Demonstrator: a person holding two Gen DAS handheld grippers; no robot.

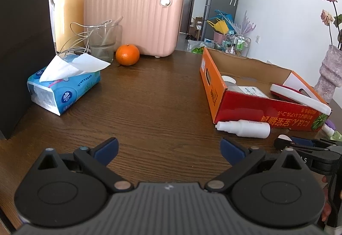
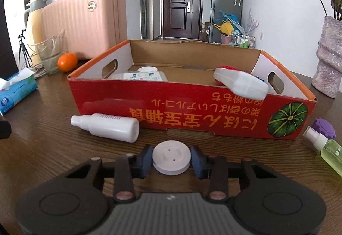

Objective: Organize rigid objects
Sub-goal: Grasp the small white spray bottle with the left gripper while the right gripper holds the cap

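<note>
The right gripper (image 2: 171, 160) sits low in the centre of the right wrist view, its blue fingers (image 2: 142, 162) closed narrowly on a round white lid (image 2: 171, 159). The lid is a flat pale disc with a raised rim and two small holes in its face, held just above the dark wood-grain surface (image 2: 42, 149).

Just beyond it stands one red and orange cardboard box (image 2: 188, 113), open-topped, with yellow lettering and a green pumpkin printed on its front wall. Inside lie a white round cap (image 2: 147, 69), a flat white packet (image 2: 145, 76) and a red and white case (image 2: 241, 82) leaning on the front wall at right. One white spray bottle (image 2: 106, 127) lies on its side touching the front of the box, left of centre. At the right edge are one green spray bottle (image 2: 329, 149) and one purple cap (image 2: 323, 129).

In the left wrist view the left gripper (image 1: 168, 149) hovers at the bottom with fingers (image 1: 106, 150) spread wide and nothing between them. At upper left are one blue tissue pack (image 1: 64, 87), one orange (image 1: 127, 54), one glass (image 1: 102, 42), one pink case (image 1: 134, 14) and one yellow thermos (image 1: 69, 8).
</note>
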